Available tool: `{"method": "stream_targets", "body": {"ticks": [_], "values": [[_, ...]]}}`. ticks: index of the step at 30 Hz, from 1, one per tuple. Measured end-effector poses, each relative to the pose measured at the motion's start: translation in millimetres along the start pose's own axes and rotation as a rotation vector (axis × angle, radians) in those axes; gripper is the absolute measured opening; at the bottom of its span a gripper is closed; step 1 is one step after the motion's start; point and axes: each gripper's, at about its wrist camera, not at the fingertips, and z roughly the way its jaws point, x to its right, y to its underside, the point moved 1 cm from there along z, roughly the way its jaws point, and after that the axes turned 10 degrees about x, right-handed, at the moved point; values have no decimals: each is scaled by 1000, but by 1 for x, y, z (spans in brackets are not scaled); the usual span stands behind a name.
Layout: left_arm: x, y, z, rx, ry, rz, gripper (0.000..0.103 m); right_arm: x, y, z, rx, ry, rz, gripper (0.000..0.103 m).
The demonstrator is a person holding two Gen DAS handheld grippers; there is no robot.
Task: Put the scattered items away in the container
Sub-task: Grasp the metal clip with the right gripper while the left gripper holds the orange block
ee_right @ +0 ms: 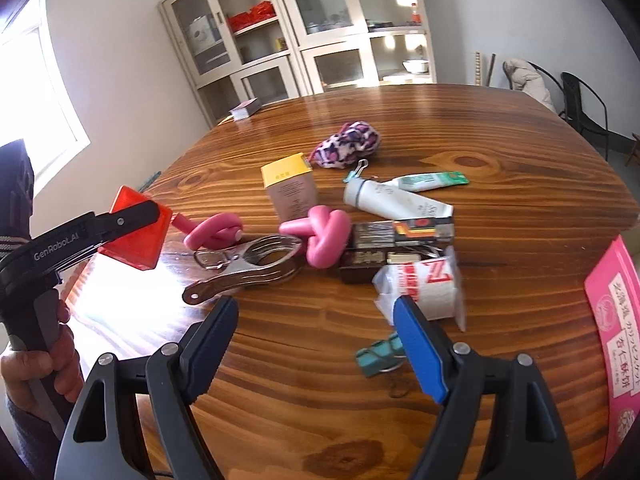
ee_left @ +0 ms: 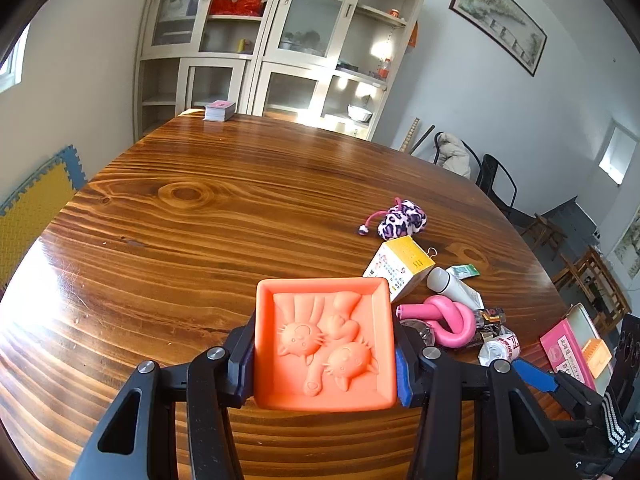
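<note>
Left hand-held gripper point(ee_left: 325, 356) clamped on an orange tray point(ee_left: 324, 340) above the wooden worktop point(ee_left: 208, 216), right hand-held gripper point(ee_right: 316, 344) wide and empty, pink knot toy point(ee_right: 320, 236), white tube point(ee_right: 396, 200), leopard-print pouch point(ee_right: 348, 148) scattered nearby

You're in lived-in home room: big wooden table point(ee_left: 240, 208), cream glass-door cabinets point(ee_left: 272, 40) holding household bits, framed landscape painting point(ee_left: 498, 20), 2 black chairs point(ee_left: 496, 180), foam play mat point(ee_left: 36, 204) on floor.
</note>
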Motion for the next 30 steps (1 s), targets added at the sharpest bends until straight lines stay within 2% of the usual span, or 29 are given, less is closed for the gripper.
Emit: {"method": "stream_targets", "body": {"ticks": [8,14,20,29,30], "values": [[-12,-5,-11,28,-8,-26,53,-31,-5,36,-88,-107,43,83],[-18,-7,-15,35,-16,-38,53,-47,-9,71,-127,-74,-28,83],[-15,-6,-14,26,-8,-31,53,-47,-14,99,-137,5,-86,83],[-12,-4,-13,23,-6,-27,54,-52,-9,102,-126,33,-192,83],[-12,-4,-13,22,-6,-24,54,-53,-8,101,-127,34,-203,78]]}}
